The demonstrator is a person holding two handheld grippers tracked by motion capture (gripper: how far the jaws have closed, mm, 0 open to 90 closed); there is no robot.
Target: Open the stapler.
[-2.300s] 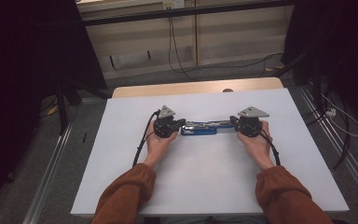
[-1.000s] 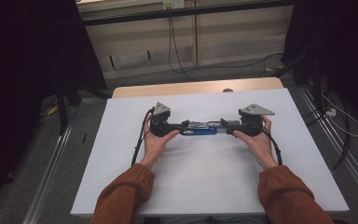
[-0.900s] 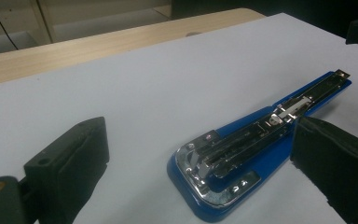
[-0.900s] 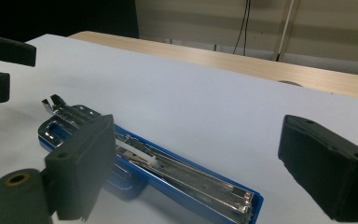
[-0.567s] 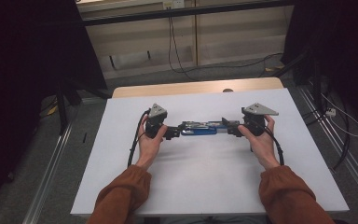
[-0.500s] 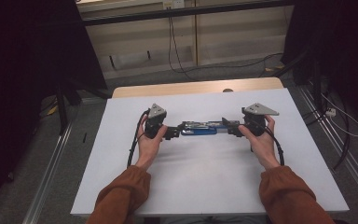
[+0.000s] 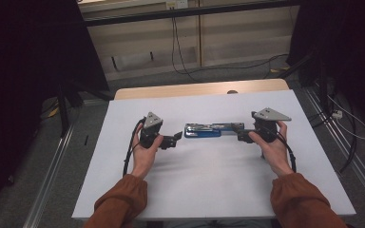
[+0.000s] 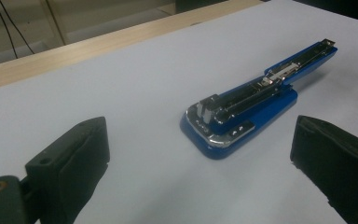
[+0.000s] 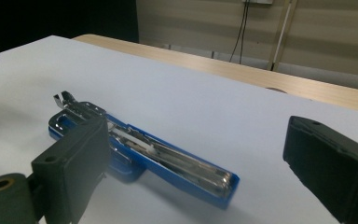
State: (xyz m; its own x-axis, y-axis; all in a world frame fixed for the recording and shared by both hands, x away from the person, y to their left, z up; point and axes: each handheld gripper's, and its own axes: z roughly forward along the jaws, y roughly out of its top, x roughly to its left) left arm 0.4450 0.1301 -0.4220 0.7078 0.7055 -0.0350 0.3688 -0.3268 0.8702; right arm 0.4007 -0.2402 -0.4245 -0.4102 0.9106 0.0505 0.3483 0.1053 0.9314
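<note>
We saw the blue stapler [image 7: 208, 130] lying opened out flat on the white table [image 7: 209, 180] between us, with the left gripper [image 7: 173, 140] and the right gripper [image 7: 241, 133] both spread wide, gripping nothing.

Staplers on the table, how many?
1. A single blue stapler lies opened out flat near the middle of the white table, between the left gripper and the right gripper, both open.
</note>
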